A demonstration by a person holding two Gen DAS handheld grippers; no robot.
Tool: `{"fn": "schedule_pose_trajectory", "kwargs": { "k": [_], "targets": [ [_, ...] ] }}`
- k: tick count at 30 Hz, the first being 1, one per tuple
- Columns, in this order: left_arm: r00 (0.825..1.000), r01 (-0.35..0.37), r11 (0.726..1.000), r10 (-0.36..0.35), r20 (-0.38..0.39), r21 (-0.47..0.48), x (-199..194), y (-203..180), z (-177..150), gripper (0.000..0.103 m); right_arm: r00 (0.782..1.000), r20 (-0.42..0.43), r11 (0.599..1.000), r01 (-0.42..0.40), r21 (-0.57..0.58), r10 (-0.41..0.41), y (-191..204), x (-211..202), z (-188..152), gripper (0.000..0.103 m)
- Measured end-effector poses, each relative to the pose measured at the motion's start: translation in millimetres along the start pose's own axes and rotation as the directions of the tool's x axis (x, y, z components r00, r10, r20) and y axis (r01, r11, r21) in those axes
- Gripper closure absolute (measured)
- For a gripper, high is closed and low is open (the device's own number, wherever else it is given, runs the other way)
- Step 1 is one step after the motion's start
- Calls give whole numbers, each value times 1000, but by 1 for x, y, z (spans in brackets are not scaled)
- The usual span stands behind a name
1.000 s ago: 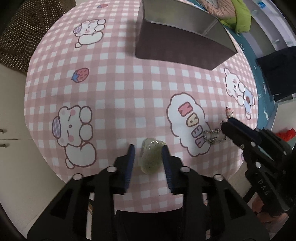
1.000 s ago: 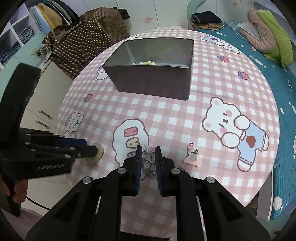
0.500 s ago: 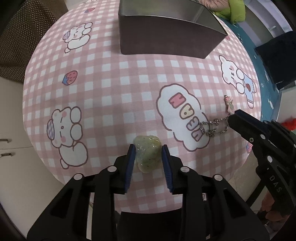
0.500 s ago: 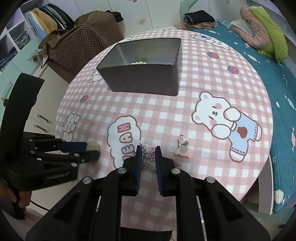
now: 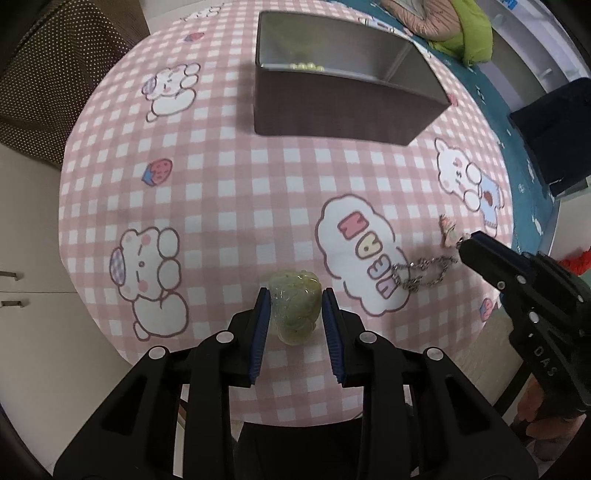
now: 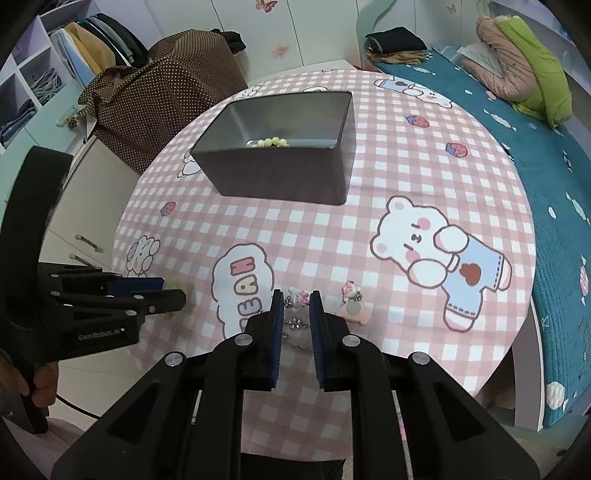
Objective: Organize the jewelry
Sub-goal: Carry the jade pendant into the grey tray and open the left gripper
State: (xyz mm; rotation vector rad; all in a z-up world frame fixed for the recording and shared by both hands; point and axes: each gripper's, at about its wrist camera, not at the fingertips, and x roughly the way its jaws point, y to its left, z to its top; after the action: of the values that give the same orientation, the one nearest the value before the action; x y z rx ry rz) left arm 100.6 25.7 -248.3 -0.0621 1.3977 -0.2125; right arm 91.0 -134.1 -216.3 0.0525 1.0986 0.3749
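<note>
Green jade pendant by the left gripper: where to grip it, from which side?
Grip the green pendant across its flat sides at mid-body, coming in low from the near table edge as the left gripper is now. It lies flat, long axis along the fingers, and its narrow width fits between them.

This is a bedroom in a home. In the right wrist view a bed [image 6: 532,155] with a teal sheet runs down the right side, with folded clothes [image 6: 395,44] and a bundled quilt [image 6: 517,70] at its top end, while open shelves [image 6: 44,74] of stacked garments fill the upper left beside white cupboard doors [image 6: 295,33] with butterfly stickers. A round table [image 6: 369,206] under a pink checked cloth printed with cartoon bears fills the centre.
</note>
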Motion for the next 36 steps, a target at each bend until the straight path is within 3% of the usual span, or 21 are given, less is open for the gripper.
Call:
{"fn": "schedule_pose_trajectory", "kwargs": {
  "k": [13,24,29,36],
  "targets": [
    [991,40,999,-44,124,35,-39,2,44,75,998,55,999,35,-22,-34,3,-9,40,90],
    [976,111,989,-128,174,102,-51,-1,88,75,988,113,994,109,-6,-107,4,-21,80,90],
    [973,134,989,-144,180,70,-51,1,107,75,989,114,995,97,-36,-92,7,-18,95,90],
    [981,126,992,-129,142,29,-31,-3,133,75,995,91,994,50,-96,-41,4,-3,117,90]
  ]
}}
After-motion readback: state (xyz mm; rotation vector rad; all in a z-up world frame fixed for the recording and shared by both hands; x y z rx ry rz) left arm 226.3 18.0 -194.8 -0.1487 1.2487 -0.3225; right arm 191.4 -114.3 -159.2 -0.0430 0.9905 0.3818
